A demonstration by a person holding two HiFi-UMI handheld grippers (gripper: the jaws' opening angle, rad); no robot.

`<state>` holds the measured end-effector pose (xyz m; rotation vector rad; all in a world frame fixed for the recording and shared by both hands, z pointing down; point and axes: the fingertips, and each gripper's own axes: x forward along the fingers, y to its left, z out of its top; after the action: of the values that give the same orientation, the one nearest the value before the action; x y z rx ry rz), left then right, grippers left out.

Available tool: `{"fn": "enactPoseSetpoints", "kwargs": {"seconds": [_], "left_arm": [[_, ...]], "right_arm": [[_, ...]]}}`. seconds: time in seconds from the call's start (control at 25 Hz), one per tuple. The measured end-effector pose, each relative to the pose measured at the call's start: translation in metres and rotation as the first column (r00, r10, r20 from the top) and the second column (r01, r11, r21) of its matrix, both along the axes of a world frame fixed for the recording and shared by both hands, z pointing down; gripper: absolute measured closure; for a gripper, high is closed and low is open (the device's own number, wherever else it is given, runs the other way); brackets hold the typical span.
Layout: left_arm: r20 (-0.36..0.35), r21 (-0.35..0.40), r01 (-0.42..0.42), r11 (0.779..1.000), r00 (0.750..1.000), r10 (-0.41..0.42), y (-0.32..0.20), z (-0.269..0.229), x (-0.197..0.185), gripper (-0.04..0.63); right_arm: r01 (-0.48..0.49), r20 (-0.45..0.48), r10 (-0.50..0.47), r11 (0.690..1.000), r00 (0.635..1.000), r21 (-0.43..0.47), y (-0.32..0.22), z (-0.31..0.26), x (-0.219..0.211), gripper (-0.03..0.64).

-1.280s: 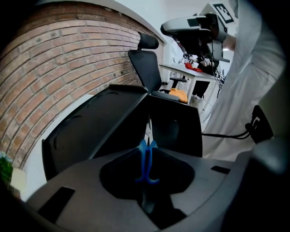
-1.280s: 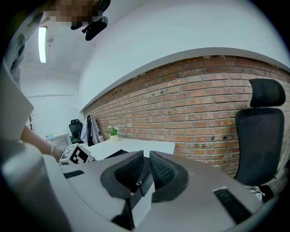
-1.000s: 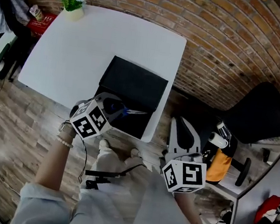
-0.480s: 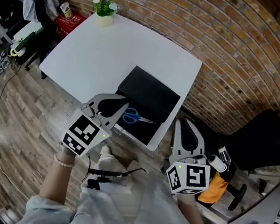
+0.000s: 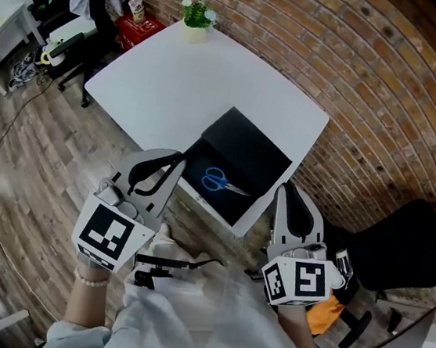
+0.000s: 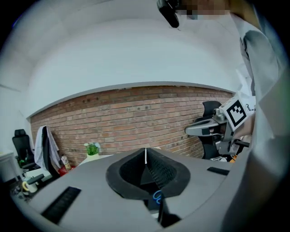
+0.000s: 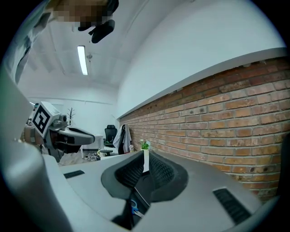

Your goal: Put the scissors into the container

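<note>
— Where are the scissors [image 5: 221, 181]?

— Flat on the floor of the black container [image 5: 261, 153], blue handles toward nine o'clock, blades toward three; nothing touches them. I'd call the task done, going by how they lie.

— And the container itself?

— It sits at the five o'clock corner of the white desk [image 5: 182, 78], the corner nearest the person; handy, I'd guess, because it can be reached without leaning over the desk.

— Is either gripper holding anything?

— No; the left gripper [image 5: 177, 158] has its jaws pressed together on nothing, only a hairline of light between the tips. It hangs just beside the container's rim at about eight o'clock, apart from it, and its own view looks down past the closed tips onto the blue handle loops below.

— The right one?

— The right gripper [image 5: 288, 192] is clenched and empty too, off the desk edge at about four o'clock from the container; it looks idle to me, parked where it won't get in the way.

— Anything else about?

— A small potted plant [image 5: 197, 13] at the desk's far eleven o'clock corner, well apart from all this; a brick wall [image 5: 385, 95] runs along the desk's far side.
</note>
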<state>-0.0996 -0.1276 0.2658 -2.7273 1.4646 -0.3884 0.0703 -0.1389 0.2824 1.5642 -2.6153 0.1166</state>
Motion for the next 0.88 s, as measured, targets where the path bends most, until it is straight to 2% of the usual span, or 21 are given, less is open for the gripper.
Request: {"fn": "enactPoseSetpoints", "kwargs": {"seconds": [0.12, 0.2, 0.44, 0.88], "left_arm": [[0.056, 0.028, 0.04, 0.999, 0.998, -0.042, 0.011, -0.006, -0.006, 0.568], [0.061, 0.042, 0.052, 0.998, 0.997, -0.054, 0.017, -0.011, -0.008, 0.568], [-0.022, 0.017, 0.096, 0.995, 0.995, -0.096, 0.026, -0.015, -0.015, 0.568], [-0.038, -0.001, 0.124, 0.992, 0.992, -0.124, 0.029, -0.008, -0.027, 0.568]], "right_arm": [[0.011, 0.019, -0.011, 1.0, 1.0, 0.006, 0.001, -0.004, 0.0, 0.557], [0.02, 0.022, -0.02, 1.0, 1.0, 0.006, 0.002, -0.005, -0.002, 0.557], [0.048, 0.018, -0.048, 0.999, 0.999, 0.001, 0.004, -0.005, -0.01, 0.557], [0.066, 0.014, -0.066, 0.998, 0.998, -0.002, 0.007, -0.004, -0.018, 0.558]]}}
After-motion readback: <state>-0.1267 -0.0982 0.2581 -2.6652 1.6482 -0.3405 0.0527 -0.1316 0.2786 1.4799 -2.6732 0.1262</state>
